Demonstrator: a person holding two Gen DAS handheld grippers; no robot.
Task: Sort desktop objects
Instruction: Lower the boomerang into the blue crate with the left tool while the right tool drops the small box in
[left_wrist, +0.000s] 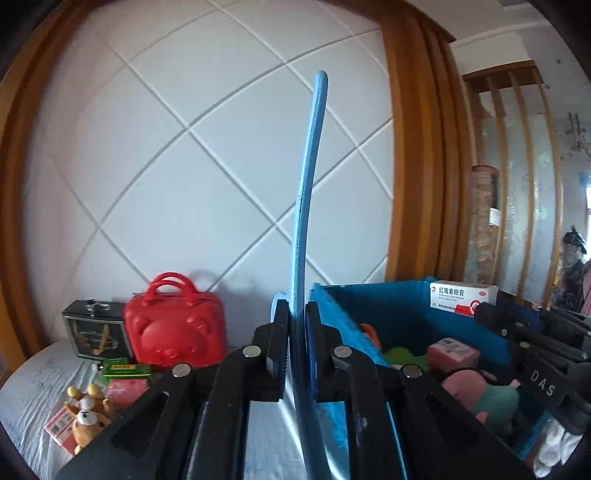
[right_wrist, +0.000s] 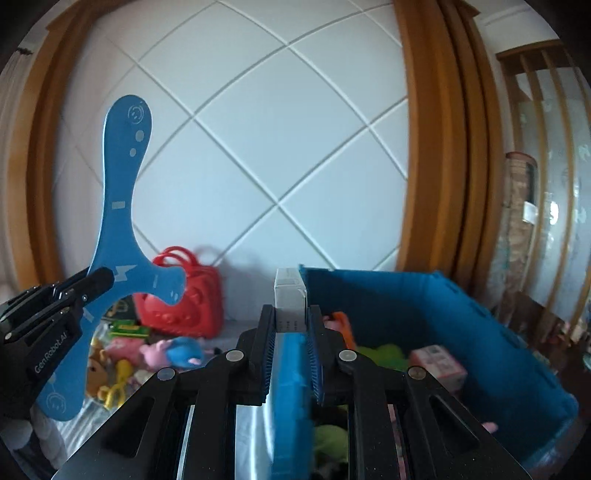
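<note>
A: White quilted wall panels and a wooden frame fill the background, with a pale cloth-covered surface below. What sits between the left fingers?

B: The left gripper is clamped on a blue boomerang, seen edge-on from its own camera, with the long arm standing nearly upright. From the right camera the same boomerang shows flat, up at the left.

A: And the right?

B: The right gripper is closed on a small white box, its long axis running straight out along the fingers. The left camera shows red print on that box.

A: Where must they go?

B: Probably into the blue bin, which lies just right of and beyond both grippers, already holding plush toys and a pink box. The right hand is nearer: its box sits at the bin's near-left corner. The boomerang is further left, so it has more to travel, and its tall arm would need tilting to fit inside.

A: Anything left on the surface?

B: A red bag, a green box, a toy bear and other small things, far left.
</note>
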